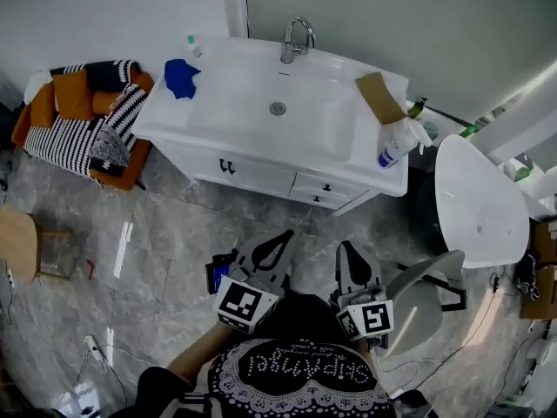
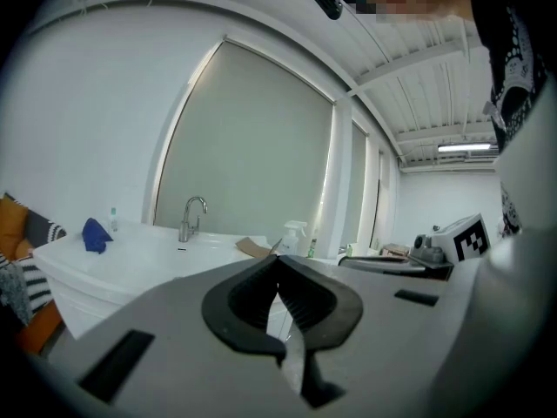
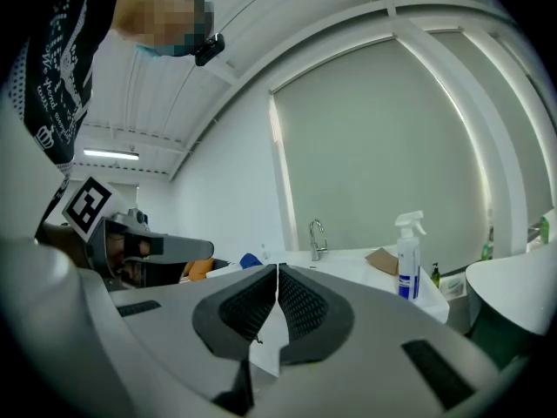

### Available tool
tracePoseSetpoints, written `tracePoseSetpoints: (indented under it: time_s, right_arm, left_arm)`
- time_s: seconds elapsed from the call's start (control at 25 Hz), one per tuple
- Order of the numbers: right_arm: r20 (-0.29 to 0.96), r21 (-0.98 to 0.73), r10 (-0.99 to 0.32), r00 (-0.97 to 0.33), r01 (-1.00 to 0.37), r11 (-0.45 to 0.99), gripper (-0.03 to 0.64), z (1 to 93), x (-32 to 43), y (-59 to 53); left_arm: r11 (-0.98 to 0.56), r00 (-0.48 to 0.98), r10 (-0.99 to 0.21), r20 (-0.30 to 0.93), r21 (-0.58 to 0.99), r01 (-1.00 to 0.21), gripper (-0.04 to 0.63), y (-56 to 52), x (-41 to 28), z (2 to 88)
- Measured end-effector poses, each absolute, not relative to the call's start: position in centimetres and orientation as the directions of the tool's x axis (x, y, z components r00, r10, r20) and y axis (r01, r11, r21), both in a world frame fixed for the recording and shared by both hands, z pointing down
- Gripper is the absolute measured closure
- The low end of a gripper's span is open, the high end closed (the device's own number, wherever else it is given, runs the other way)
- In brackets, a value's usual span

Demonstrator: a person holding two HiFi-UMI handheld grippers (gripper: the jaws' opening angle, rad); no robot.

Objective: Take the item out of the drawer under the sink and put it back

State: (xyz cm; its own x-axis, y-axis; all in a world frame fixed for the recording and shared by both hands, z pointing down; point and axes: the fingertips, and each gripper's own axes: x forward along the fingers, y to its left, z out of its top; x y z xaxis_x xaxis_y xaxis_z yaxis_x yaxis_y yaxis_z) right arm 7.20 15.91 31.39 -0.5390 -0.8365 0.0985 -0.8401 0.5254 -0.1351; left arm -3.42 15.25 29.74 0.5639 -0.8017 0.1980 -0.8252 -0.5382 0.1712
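Head view: my left gripper (image 1: 277,244) & right gripper (image 1: 348,259) both clenched, empty, well off the closed white cabinet drawer (image 1: 306,186) w/ small dark knob (image 1: 327,186); unopened, I'd likely skid off it.

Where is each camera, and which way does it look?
Head view: on the head, looking steeply down at sink, left gripper, right gripper, shirt.
Left gripper view: on that gripper, facing the sink past shut jaws; right gripper at right.
Right gripper view: same, mirrored; left gripper at left, shirt above.
All share the faucet.
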Motion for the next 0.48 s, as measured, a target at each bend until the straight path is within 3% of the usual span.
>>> tracePoseSetpoints:
  time_s: [0.36, 0.48]
  right_arm:
    - [0.106, -0.150, -0.821, -0.561, -0.825, 0.545, 0.597, 31.8, 7.6, 15.5]
    - [0.137, -0.073, -0.826, -0.546, -0.838, 0.541, 0.597, 32.3, 8.2, 15.7]
  left_arm:
    - [-0.488, 0.522, -0.826, 0.212, 0.194, -0.851, 0.591, 15.0, -3.4, 30.0]
    - [-0.513, 0.548, -0.804, 0.232, 0.194, -0.836, 0.591, 14.7, -2.6, 30.6]
